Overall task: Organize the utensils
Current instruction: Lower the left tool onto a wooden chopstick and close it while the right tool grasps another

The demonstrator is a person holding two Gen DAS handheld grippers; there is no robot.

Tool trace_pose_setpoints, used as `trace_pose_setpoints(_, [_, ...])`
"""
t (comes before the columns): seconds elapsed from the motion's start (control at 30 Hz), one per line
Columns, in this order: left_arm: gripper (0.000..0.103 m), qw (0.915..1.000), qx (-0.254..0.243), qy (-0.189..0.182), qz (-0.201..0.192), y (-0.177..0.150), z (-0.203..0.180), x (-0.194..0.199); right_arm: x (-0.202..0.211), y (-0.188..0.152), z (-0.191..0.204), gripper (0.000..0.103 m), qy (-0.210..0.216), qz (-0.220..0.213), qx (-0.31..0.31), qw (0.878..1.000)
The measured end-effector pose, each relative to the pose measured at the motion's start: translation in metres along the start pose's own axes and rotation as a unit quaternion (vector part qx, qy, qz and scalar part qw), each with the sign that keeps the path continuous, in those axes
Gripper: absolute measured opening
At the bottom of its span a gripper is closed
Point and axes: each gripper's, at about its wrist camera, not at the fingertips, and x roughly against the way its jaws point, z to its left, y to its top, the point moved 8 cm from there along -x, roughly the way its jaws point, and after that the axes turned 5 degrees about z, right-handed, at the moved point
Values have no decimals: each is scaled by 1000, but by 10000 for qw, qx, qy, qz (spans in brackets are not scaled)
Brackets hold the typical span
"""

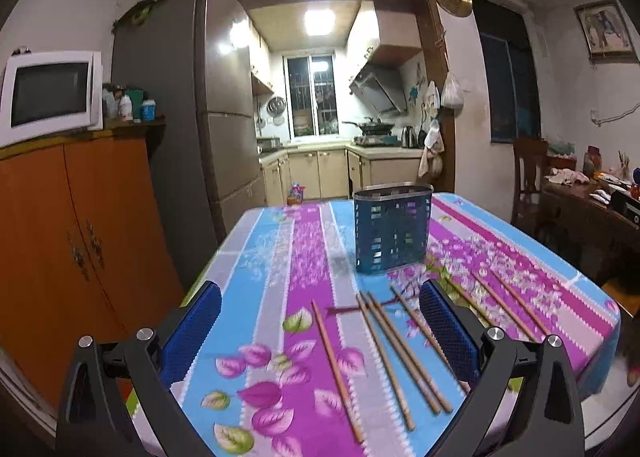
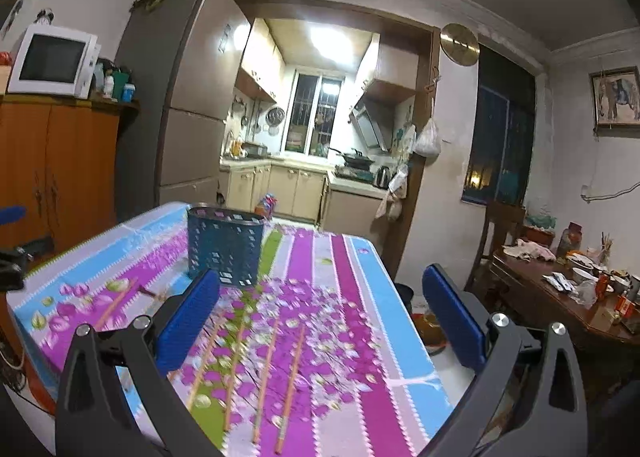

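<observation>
Several wooden chopsticks (image 1: pixel 384 353) lie loose on the flowered tablecloth (image 1: pixel 280 257), pointing away from me. A dark blue perforated utensil holder (image 1: pixel 392 229) stands upright behind them, and nothing shows above its rim. My left gripper (image 1: pixel 320 321) is open and empty, held above the near chopsticks. In the right wrist view the holder (image 2: pixel 224 245) stands at the left, with more chopsticks (image 2: pixel 268 369) lying in front. My right gripper (image 2: pixel 320 309) is open and empty above them.
An orange wooden cabinet (image 1: pixel 80 241) with a white microwave (image 1: pixel 48 93) stands left of the table, beside a grey fridge (image 1: pixel 180 117). A cluttered dark side table (image 2: pixel 568 297) and a chair (image 2: pixel 500 233) stand at the right. The kitchen lies behind.
</observation>
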Motion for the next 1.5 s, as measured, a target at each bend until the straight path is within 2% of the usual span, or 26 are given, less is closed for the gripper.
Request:
trace_pose_setpoints(0.2, [99, 9993, 178, -146, 301, -37, 18, 1, -7, -34, -31, 98, 71, 453, -430, 9980])
trace_pose_setpoints(0.33, [99, 9988, 46, -200, 437, -56, 17, 4, -8, -55, -46, 98, 104, 637, -710, 9954])
trace_pose_setpoints(0.53, [93, 9950, -520, -550, 652, -81, -24, 1, -15, -77, -40, 98, 296, 960, -719, 9923])
trace_pose_setpoints(0.63, [85, 9899, -741, -844, 861, -98, -50, -5, -18, -91, -28, 98, 460, 1143, -538, 9909])
trace_pose_setpoints(0.67, [79, 9888, -798, -887, 895, -102, -56, -7, -19, -95, -25, 98, 511, 1186, -511, 9903])
trace_pose_setpoints(0.77, [66, 9838, -874, -1120, 1095, -115, -75, -14, -20, -109, -11, 91, 769, 1371, -427, 9867])
trace_pose_setpoints(0.9, [50, 9792, -821, -1303, 1323, -127, -89, -25, -20, -124, 11, 74, 1101, 1540, -259, 9816])
trace_pose_setpoints(1.03, [43, 9778, -734, -1230, 1529, -142, -94, -39, -20, -138, 29, 52, 1458, 1705, -194, 9743])
trace_pose_setpoints(1.07, [43, 9772, -713, -1254, 1556, -144, -96, -41, -20, -141, 32, 43, 1527, 1746, -189, 9725])
trace_pose_setpoints(1.2, [43, 9785, -748, -1203, 1497, -146, -100, -45, -24, -151, 40, 22, 1671, 1894, -195, 9674])
trace_pose_setpoints(1.5, [43, 9825, -614, -1142, 1340, -146, -98, -54, -34, -150, 69, 19, 1898, 1798, 233, 9649])
